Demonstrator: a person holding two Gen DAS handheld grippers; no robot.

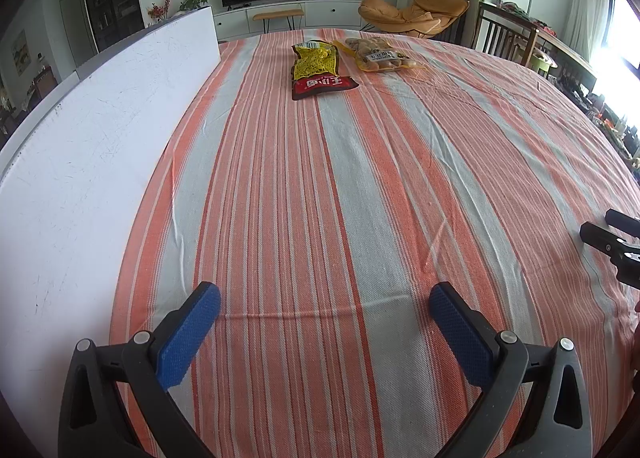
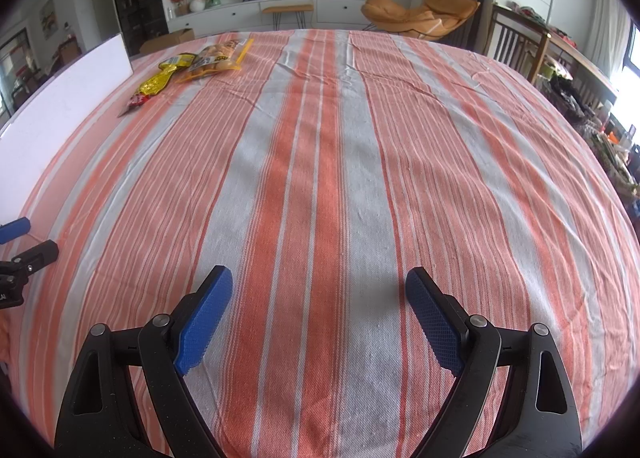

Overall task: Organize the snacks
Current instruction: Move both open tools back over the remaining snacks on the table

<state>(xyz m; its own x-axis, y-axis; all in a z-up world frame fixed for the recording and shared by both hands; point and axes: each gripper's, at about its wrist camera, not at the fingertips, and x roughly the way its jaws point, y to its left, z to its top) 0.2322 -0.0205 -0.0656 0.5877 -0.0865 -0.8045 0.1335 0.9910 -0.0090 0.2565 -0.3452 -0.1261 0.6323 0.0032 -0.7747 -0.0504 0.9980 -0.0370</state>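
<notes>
A yellow and red snack packet (image 1: 319, 69) lies flat on the far part of the striped tablecloth (image 1: 320, 198). A clear yellow bag of round snacks (image 1: 380, 54) lies just right of it. Both show far left in the right wrist view: the packet (image 2: 158, 84) and the bag (image 2: 216, 60). My left gripper (image 1: 325, 298) is open and empty, low over the near cloth, far from the snacks. My right gripper (image 2: 319, 284) is open and empty over the near middle of the cloth (image 2: 320, 178).
A white board (image 1: 88, 130) stands along the table's left edge, also in the right wrist view (image 2: 60, 98). Wooden chairs (image 1: 504, 38) stand at the far right. An orange lounge chair (image 1: 416, 12) and a TV cabinet are beyond the table.
</notes>
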